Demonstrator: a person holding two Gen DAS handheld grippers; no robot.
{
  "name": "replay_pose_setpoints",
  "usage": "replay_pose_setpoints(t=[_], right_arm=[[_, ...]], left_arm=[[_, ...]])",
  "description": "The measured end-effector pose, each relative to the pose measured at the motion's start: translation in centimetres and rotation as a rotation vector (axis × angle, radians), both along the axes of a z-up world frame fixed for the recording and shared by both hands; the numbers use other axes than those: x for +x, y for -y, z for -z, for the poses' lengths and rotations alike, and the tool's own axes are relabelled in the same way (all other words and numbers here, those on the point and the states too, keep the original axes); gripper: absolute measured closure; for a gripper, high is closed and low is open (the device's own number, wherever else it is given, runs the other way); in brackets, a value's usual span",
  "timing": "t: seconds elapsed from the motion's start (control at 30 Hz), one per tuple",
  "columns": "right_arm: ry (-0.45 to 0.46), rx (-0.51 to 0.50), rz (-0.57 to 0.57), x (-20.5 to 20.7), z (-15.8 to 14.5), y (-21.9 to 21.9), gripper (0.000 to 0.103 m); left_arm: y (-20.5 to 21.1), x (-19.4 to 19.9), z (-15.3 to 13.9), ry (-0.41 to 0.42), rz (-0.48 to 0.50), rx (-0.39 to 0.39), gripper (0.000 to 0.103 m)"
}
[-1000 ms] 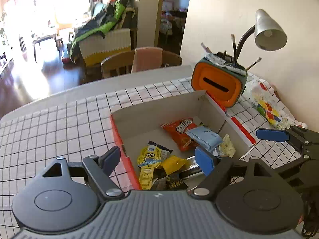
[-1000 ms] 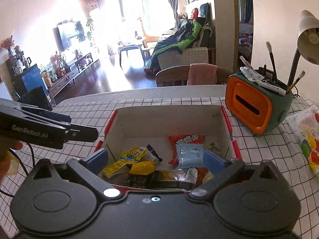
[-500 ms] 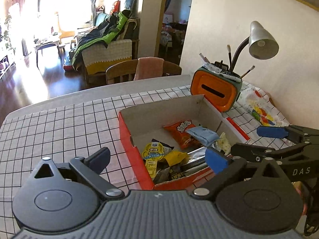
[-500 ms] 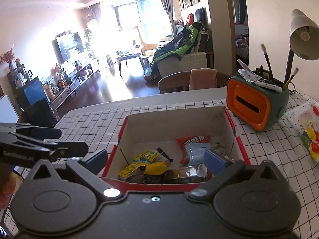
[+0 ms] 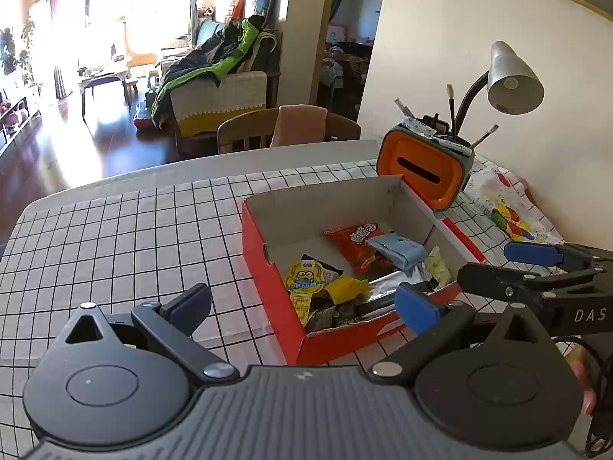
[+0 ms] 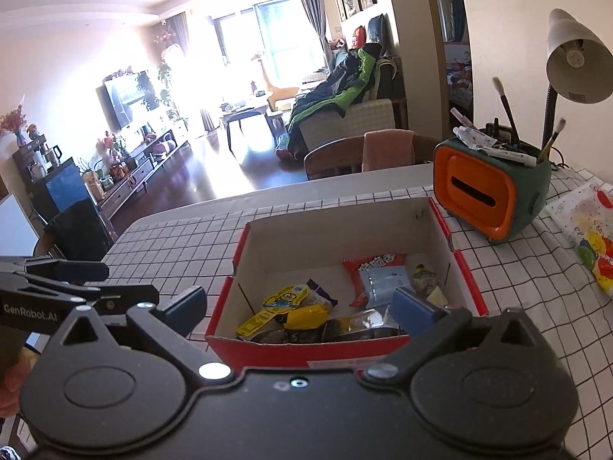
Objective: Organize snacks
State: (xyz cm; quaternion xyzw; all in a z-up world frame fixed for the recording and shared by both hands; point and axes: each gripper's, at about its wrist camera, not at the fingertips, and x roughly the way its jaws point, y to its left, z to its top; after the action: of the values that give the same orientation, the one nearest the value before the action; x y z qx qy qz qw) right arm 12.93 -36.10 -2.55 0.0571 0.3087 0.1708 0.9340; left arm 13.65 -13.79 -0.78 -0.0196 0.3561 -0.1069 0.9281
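A red cardboard box (image 5: 268, 268) (image 6: 226, 291) stands open on the checked tablecloth. Inside lie several snack packs: an orange-red chip bag (image 5: 356, 245) (image 6: 367, 264), a light blue pack (image 5: 398, 247) (image 6: 379, 281), a yellow minion pack (image 5: 304, 280) (image 6: 285, 299), a yellow wrapper (image 5: 346, 287) and dark foil packs (image 6: 360, 329). My left gripper (image 5: 302, 306) is open and empty, held back from the box's near left corner. My right gripper (image 6: 300, 306) is open and empty, in front of the box's near wall. It shows side-on in the left wrist view (image 5: 536, 268).
An orange and green pen holder (image 5: 423, 170) (image 6: 486, 195) with brushes stands behind the box on the right. A desk lamp (image 5: 513, 80) (image 6: 574, 61) leans over it. A colourful spotted bag (image 5: 505, 207) (image 6: 586, 230) lies at the right. A wooden chair (image 5: 283, 130) stands beyond the table.
Both grippers have pulled back and up from over the box. The box now appears farther away and whole in both views. Both stay open.
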Motion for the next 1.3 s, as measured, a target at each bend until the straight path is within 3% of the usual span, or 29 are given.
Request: replay_pose_setpoints(t=[1.3], right_arm=[[-0.005, -0.016, -0.005, -0.06, 0.35, -0.14, 0.0]], left_arm=[[0.58, -0.87, 0.54, -0.003, -0.003, -0.013, 0.0]])
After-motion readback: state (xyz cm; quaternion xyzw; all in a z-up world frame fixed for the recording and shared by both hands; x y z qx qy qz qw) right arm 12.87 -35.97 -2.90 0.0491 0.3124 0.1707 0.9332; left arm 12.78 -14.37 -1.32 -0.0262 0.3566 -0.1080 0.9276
